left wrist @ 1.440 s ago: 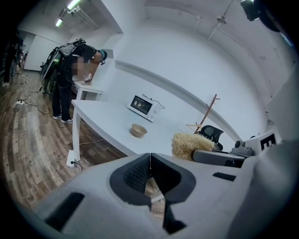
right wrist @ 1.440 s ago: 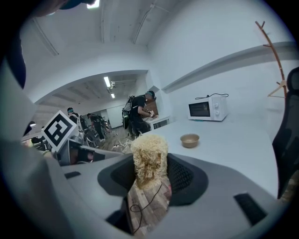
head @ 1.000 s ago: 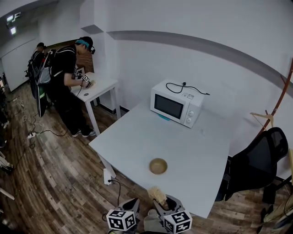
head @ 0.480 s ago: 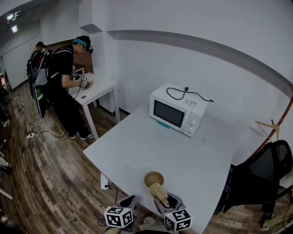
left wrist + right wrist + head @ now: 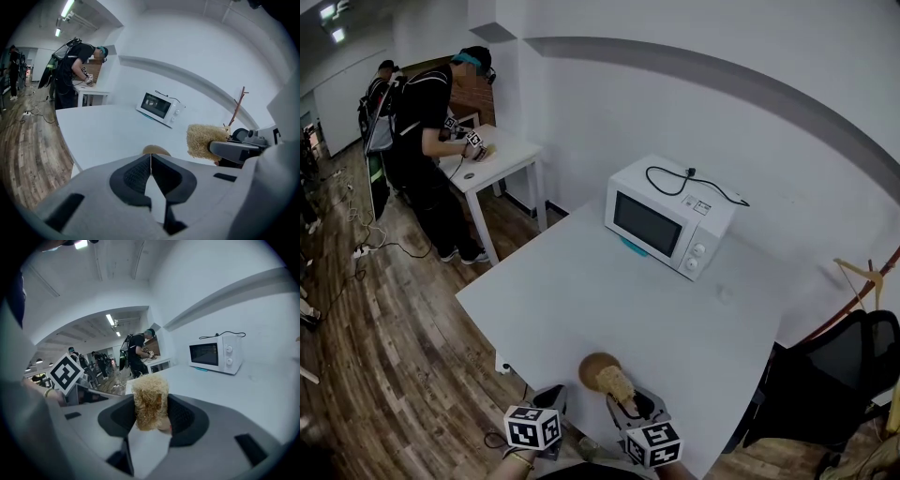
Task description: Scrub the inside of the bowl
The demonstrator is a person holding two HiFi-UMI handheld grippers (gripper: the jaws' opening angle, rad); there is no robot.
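Compared with a second ago, both grippers have come forward to the near edge of the white table [image 5: 609, 291]. Back then the bowl stood well out on the table with bare white between it and the scrubber. Now, in the head view, the scrubber's tip overlaps the near rim of the bowl [image 5: 592, 366]. The microwave [image 5: 666, 220] and the table also sit larger and nearer in that view than before.

The left gripper [image 5: 551, 397] has its jaws pressed together, with nothing between them. It hovers just left of the bowl at the table's edge. In its own view the closed tips [image 5: 151, 159] sit right below the bowl [image 5: 156, 150], which peeks up over them.

The right gripper [image 5: 625, 401] is clamped on a straw-coloured fibrous scrubber [image 5: 616, 381]. In the right gripper view the scrubber [image 5: 150, 401] stands up between the black pads [image 5: 185, 418] and pokes out past them. From the left gripper view the scrubber [image 5: 204, 140] hangs to the right of the bowl, with a strip of white table showing between the two, so they are apart.

The bowl is small, round and brown, and it stands upright with its mouth facing up near the table's front edge. The scrubber hides part of the inside in the head view. The part that shows is plain brown. The microwave stands at the far side of the table with its door shut.

At a smaller table [image 5: 502, 167] across the room, a person [image 5: 431, 141] in dark clothes bends over some work.
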